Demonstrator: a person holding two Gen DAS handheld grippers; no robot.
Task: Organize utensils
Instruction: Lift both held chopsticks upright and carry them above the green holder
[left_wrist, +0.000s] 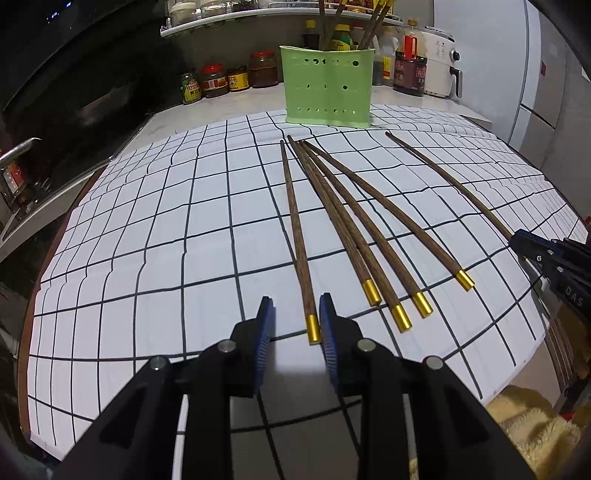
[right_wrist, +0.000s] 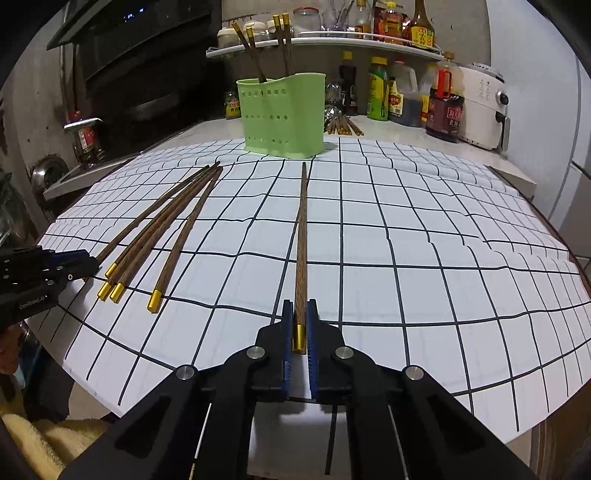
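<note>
Right wrist: gripper (right_wrist: 299, 328) clamps wooden chopstick (right_wrist: 301, 236).

A white grid-lined cloth (left_wrist: 184, 229) covers the table; sauce jars (left_wrist: 229, 79) and a white appliance (right_wrist: 484, 107) behind.

The chopsticks (left_wrist: 334, 218) were dark brown with a wood grain, each capped in shiny gold. The cloth (left_wrist: 147, 229) beneath them was white, ruled with thin black lines into a grid of squares. The holder (left_wrist: 327, 86) was pale green, dotted with rows of small round holes. Both grippers had black bodies and blue ribbed pads (right_wrist: 312, 332).
</note>
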